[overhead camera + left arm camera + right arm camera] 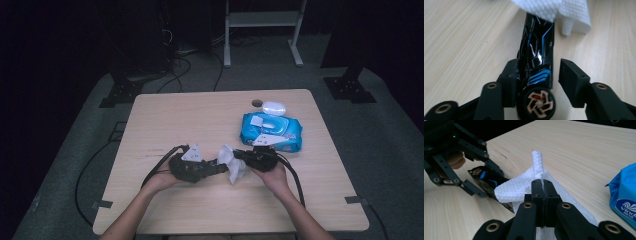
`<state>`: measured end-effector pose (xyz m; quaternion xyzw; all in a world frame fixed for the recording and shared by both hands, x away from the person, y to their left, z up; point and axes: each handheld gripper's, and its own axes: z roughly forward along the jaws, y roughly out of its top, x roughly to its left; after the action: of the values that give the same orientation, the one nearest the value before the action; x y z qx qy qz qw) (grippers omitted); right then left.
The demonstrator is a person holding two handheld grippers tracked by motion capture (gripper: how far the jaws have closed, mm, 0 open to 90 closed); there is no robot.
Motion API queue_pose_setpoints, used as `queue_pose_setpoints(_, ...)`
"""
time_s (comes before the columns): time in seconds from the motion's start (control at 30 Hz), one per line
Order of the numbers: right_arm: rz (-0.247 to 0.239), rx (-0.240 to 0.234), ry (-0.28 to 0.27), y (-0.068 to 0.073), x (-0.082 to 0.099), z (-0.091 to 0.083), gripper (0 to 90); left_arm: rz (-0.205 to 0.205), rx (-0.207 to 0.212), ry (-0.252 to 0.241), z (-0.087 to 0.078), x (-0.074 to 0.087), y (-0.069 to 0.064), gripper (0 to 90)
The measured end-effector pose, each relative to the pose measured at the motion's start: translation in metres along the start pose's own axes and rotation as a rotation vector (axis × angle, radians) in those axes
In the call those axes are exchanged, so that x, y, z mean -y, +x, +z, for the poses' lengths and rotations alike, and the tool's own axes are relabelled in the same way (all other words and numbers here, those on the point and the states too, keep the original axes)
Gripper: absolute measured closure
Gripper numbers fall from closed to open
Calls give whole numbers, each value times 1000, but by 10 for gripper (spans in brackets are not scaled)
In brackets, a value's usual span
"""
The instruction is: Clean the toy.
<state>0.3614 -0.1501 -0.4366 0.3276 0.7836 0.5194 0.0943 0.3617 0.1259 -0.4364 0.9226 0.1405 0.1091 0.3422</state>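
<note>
Wet wipe meets glossy black gadget at the near middle of the table

High view: the left gripper (212,168) and right gripper (239,154) meet just in front of the blue wet-wipe pack (270,131), a white wet wipe (235,165) bunched between them. Left gripper view: a glossy black gadget with blue stripes (537,56) sits between the jaws, one pad against it, the other standing clear, so it's loosely cradled; its far end runs under the wipe (554,10). Right gripper view: jaws pinched tight on a fold of the wipe (524,186), which drapes over the gadget (487,181) beside the pack (624,195). The wipe looks limp and light, best held by a gathered fold; the gadget looks stiff and slippery, so take it across its flat sides.
</note>
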Motion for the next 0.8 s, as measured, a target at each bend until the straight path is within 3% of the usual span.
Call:
queue_pose_setpoints(0.23, 7, 9, 2, -3, 3, -1, 886, 14, -17, 23, 10, -16, 1, 441)
queue_pose_setpoints(0.33, 20, 18, 3, -7, 5, -3, 886, 37, -51, 25, 9, -17, 0, 535)
queue_pose_setpoints(0.47, 20, 10, 19, -5, 7, 2, 887, 20, -38, 21, 7, -14, 2, 554)
queue_pose_setpoints(0.8, 5, -48, 37, 8, 6, 17, 887, 29, -26, 39, 9, -19, 1, 464)
